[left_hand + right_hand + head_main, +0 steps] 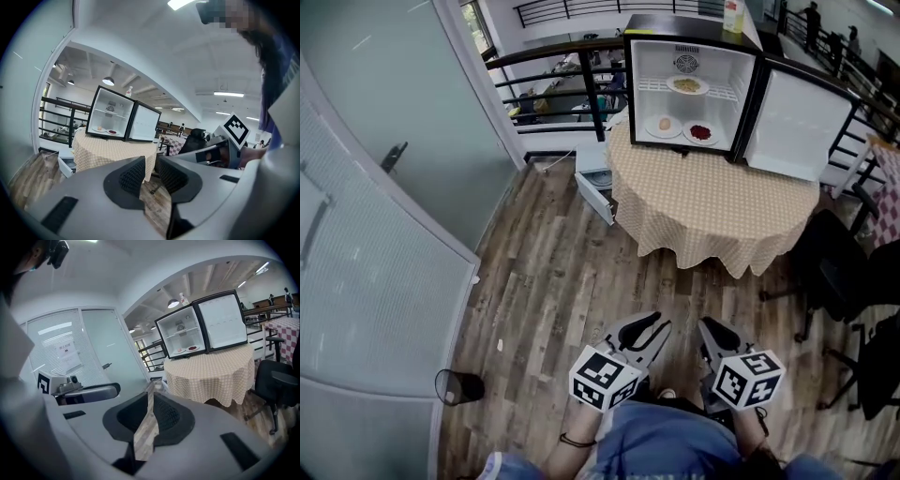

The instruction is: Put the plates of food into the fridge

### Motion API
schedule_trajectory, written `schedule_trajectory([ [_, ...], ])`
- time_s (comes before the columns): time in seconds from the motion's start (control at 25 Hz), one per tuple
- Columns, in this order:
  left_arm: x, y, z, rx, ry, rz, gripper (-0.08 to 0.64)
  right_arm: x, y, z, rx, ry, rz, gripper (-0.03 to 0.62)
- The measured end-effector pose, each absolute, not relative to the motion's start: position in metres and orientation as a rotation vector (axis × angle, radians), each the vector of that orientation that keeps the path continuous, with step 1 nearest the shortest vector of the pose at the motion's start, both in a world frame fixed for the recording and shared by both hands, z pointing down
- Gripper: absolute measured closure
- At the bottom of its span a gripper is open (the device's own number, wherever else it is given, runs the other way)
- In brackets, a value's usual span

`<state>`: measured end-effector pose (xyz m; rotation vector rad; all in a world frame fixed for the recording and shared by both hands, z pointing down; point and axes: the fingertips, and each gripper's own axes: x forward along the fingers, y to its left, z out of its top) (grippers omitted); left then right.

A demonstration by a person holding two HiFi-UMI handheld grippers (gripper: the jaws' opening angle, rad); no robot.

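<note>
1. Head view looks steeply down over my two grippers to the fridge (713, 64), which stands at the far edge of the round table (712, 202) with its door (795, 122) swung wide open to the right.
2. All three plates of food are inside the fridge. The plate of yellowish food (687, 85) lies on the wire shelf (727, 92), about midway along it.
3. On the fridge's bottom, the plate with a pale round piece (664, 125) sits toward the left wall. The plate of red food (700, 133) is just beside it on the right, near the front edge.
4. My left hand-held gripper (652, 328) hovers low in the picture over the wooden floor (544, 281), well apart from the table and pointing toward it. In the left gripper view its jaws stand a little apart. Only floor and the table's checked cloth (741, 234) show in the gap, so it holds nothing.
5. My right hand-held gripper (713, 330) is close beside the left one, over the same stretch of floor. In the right gripper view its jaws are parted by a narrower slit with bare floorboards showing through, so it too is empty.
6. A bottle (733, 14) stands on top of the fridge near its right rear corner.
7. A black chair (839, 267) stands on the floor at the right edge of the table. A white drawer unit (595, 187) sits on the floor by the table's left edge.
</note>
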<state>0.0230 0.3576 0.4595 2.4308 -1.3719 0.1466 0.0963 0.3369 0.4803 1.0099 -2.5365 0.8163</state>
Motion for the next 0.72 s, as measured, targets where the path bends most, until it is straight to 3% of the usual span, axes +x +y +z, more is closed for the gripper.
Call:
schedule_trajectory([
  [0.72,0.085,0.445,0.474,2.418,-1.376,0.209,0.460,0.161,0.412,0.491,0.994,-2.540,0.749,0.546],
])
